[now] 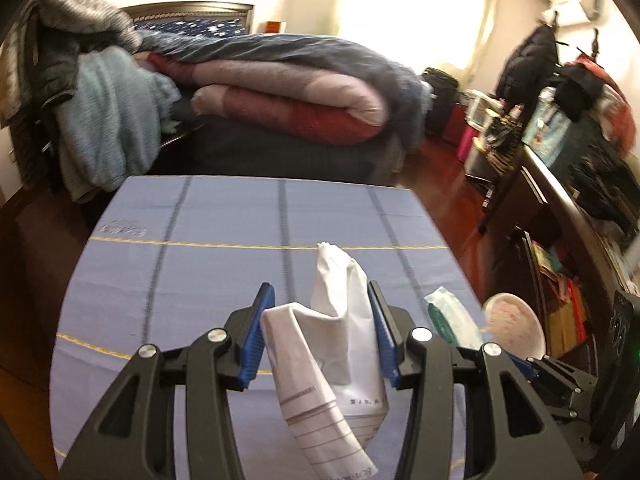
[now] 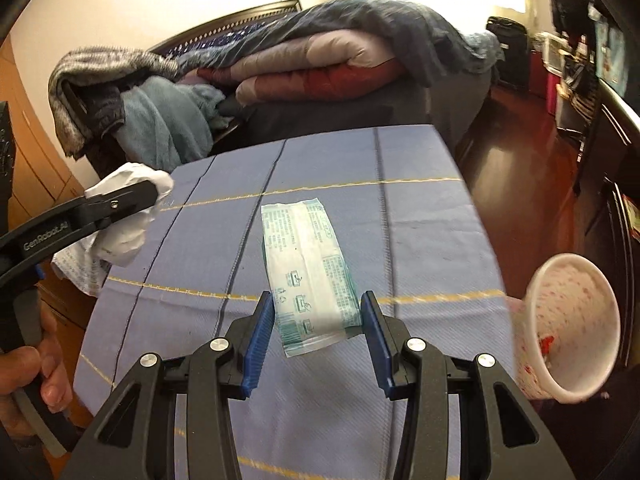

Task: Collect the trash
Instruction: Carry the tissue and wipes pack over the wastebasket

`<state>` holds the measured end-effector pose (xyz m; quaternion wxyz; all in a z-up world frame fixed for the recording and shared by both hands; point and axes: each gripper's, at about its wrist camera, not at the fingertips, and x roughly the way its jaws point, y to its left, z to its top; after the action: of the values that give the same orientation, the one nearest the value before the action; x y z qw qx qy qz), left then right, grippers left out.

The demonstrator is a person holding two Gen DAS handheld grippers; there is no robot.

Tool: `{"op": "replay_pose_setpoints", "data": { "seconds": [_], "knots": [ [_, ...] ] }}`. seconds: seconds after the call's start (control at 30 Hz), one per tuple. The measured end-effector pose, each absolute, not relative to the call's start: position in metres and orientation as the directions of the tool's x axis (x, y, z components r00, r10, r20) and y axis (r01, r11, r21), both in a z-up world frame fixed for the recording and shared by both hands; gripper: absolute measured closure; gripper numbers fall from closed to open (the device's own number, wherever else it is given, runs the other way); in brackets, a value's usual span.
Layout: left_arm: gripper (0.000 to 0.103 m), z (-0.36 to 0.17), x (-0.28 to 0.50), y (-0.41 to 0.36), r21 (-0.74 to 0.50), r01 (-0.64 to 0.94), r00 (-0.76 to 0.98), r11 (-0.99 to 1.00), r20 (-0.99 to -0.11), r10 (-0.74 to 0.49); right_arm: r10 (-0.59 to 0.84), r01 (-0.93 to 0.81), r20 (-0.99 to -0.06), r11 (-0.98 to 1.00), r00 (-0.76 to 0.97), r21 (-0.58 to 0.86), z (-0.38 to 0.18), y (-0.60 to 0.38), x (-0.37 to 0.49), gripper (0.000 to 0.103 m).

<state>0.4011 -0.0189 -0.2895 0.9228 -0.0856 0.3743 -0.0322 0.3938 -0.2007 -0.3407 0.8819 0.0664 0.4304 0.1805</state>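
1. A table under a blue checked tablecloth (image 2: 420, 240) is cleared of trash.
2. A pink bin (image 2: 568, 328) beside it is judged the drop target.
3. Crumpled paper (image 1: 332, 320) is gripped by the left gripper (image 1: 322, 336).
4. A green-printed wrapper (image 2: 316, 276) is clamped by the right gripper (image 2: 318, 338).

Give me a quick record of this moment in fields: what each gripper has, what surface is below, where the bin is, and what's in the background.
left gripper: shut on crumpled printed paper, lifted above the table
right gripper: shut on teal-printed plastic wrapper, held flat between the pads
surface: table under a blue checked cloth with yellow lines
bin: pale speckled wastebasket beside the table's right edge, mouth facing the camera
hand: a hand grips the left gripper's handle
background: bed with folded quilts, clothes heaped on the left
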Motion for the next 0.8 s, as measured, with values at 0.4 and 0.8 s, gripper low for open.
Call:
{"op": "replay_pose_setpoints", "data": {
  "seconds": [0.4,0.8],
  "knots": [
    [0.056,-0.267,0.398,-0.134,-0.173,0.191,0.71,0.966,-0.656,-0.258,0.304,-0.113,-0.694,0.945,0.653,0.308,-0.323,-0.299,0.359,0.058],
    [0.055,-0.261,0.399,-0.24,-0.152,0.362,0.669,0.92,-0.645,-0.369,0.198,0.037,-0.672,0.947,0.714,0.319,-0.315,-0.387,0.34,0.058]
  ]
}}
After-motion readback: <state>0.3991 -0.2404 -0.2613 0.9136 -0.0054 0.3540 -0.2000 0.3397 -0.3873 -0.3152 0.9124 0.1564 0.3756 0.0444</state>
